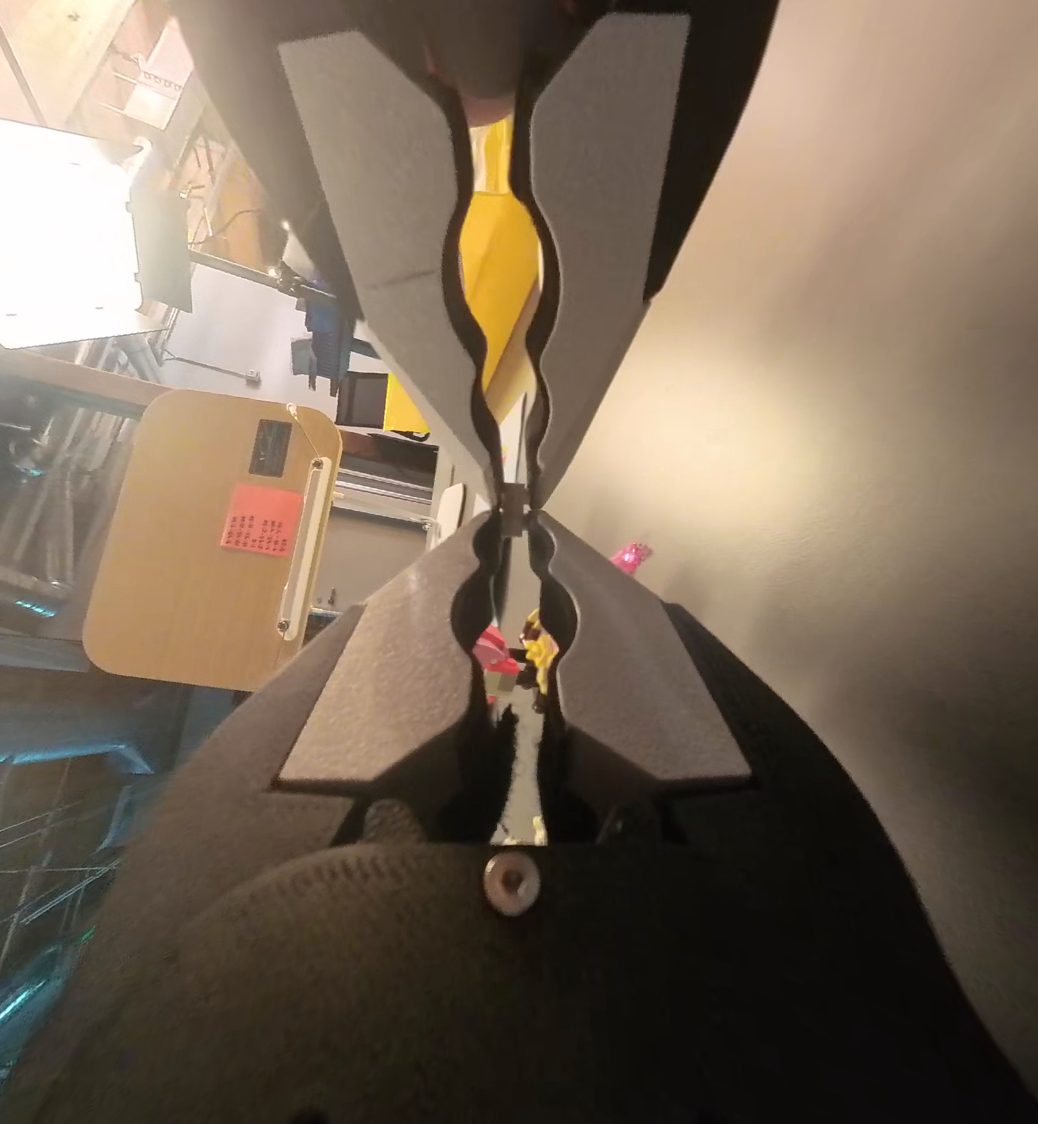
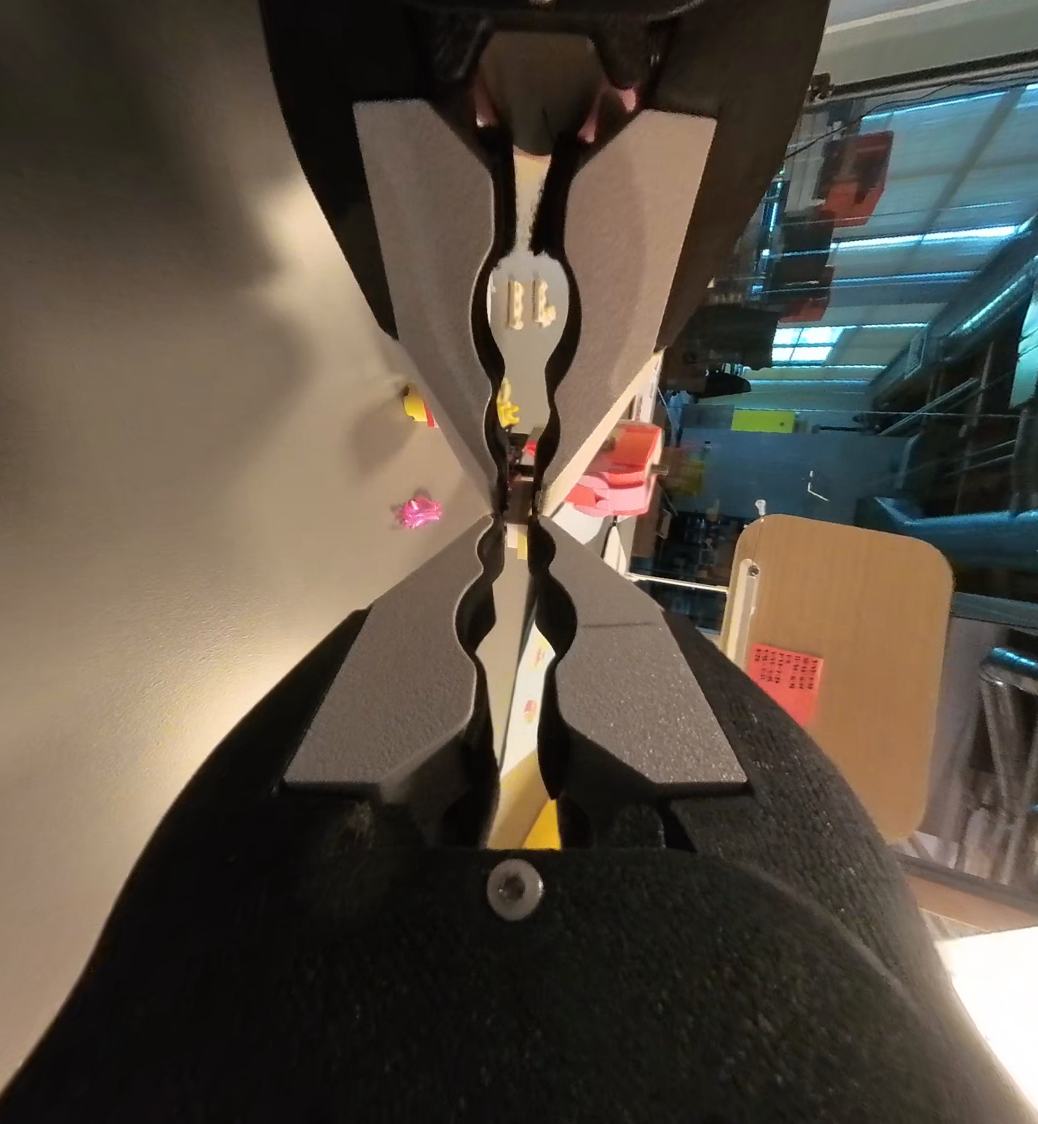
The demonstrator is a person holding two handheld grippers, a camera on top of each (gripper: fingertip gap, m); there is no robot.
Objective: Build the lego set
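Both claws met tip to tip, w/ left claw (image 1: 515,514) and right claw (image 2: 519,511) each nearly closed, pinching the same small dark blocky piece (image 1: 514,509). Crinkly pink foil bit (image 2: 417,509) sat nearby on the beige desk (image 2: 139,547).

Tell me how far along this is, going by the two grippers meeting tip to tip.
Already done: the left gripper and the right gripper meet tip to tip, each with jaws closed on the same small dark block. In hand: that block, held above the pale table. Left lying there: a pink shiny piece, a yellow piece and two cream pieces.
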